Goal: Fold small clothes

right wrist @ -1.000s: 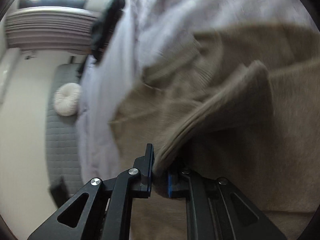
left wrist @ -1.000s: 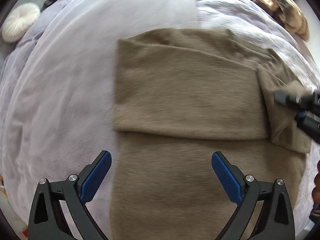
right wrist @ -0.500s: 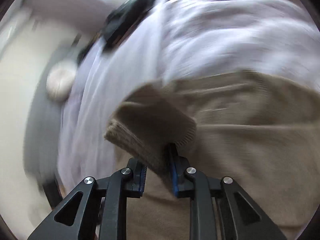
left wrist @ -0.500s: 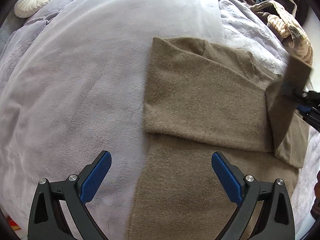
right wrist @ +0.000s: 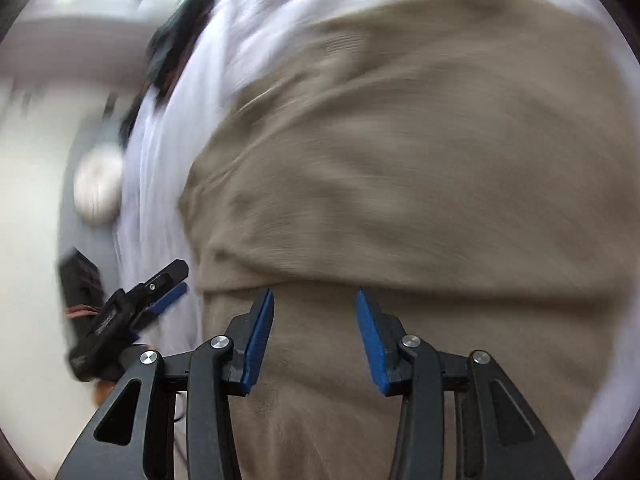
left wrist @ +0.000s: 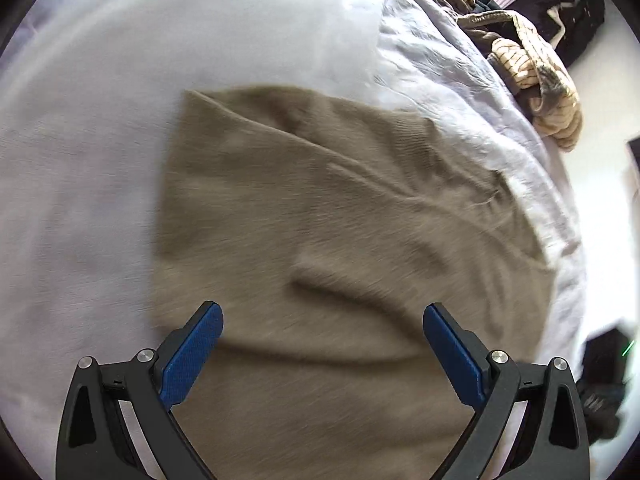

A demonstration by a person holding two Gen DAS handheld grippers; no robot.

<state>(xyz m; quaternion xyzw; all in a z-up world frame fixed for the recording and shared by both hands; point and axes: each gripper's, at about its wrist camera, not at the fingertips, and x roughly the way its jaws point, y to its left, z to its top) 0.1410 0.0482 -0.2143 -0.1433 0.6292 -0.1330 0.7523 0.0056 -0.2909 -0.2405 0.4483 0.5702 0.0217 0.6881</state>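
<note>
A tan knit sweater (left wrist: pixel 340 240) lies partly folded on a pale lilac blanket (left wrist: pixel 100 160), with both sleeves laid across its body. My left gripper (left wrist: pixel 320 344) is open and empty, hovering over the sweater's lower part. My right gripper (right wrist: pixel 314 328) is open and empty, just above the sweater (right wrist: pixel 400 180) near a fold edge. The left gripper also shows in the right wrist view (right wrist: pixel 164 284), at the sweater's left side. Both views are motion-blurred.
A heap of striped and dark clothes (left wrist: pixel 532 64) lies at the far right of the bed. A round white cushion (right wrist: pixel 98 188) sits on a grey seat beyond the bed. A dark object (left wrist: pixel 604 380) lies off the bed's right edge.
My right gripper has let go of the sweater sleeve and opened; the sleeve now lies across the body. My left gripper has moved forward over the sweater, still open.
</note>
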